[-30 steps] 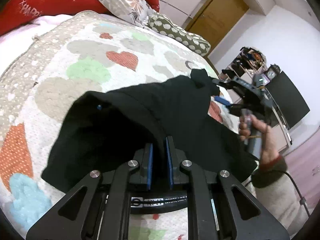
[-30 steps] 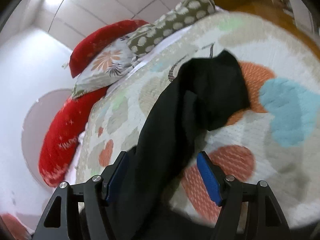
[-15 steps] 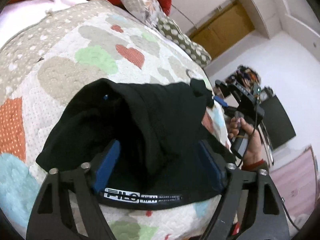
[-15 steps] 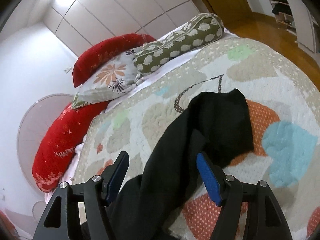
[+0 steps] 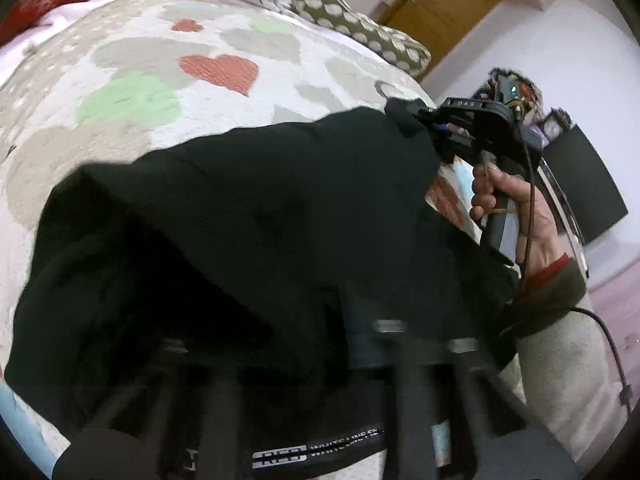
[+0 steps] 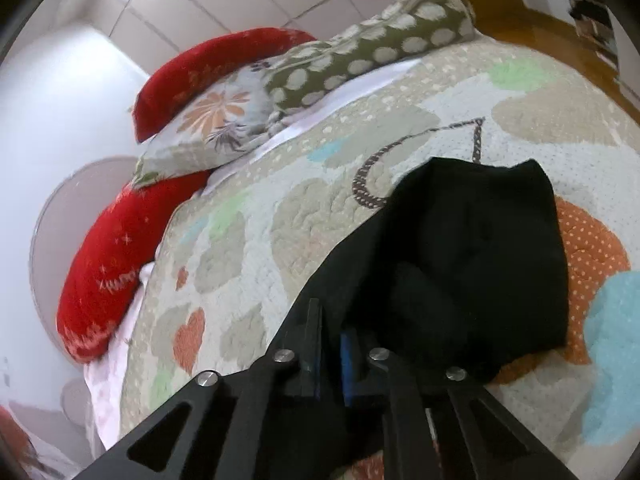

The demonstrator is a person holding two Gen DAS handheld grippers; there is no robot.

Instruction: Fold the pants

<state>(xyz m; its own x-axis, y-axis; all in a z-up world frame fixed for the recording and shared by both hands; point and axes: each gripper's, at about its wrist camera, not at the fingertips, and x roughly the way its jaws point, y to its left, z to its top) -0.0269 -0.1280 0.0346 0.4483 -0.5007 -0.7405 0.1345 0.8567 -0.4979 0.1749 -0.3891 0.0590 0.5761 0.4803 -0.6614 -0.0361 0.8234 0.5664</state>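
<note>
Centrally on the quilt (image 6: 304, 216), away from its edges, black pants (image 6: 472, 256) are spread in a loose heap. Both jaw pairs have just been closing: the left gripper (image 5: 344, 340) and right gripper (image 6: 330, 344) are clamped on pants fabric.

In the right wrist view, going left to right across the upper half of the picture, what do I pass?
Lower red pillow → floral pillow → olive spotted bolster → black pants → orange dotted heart patch on the quilt.
</note>
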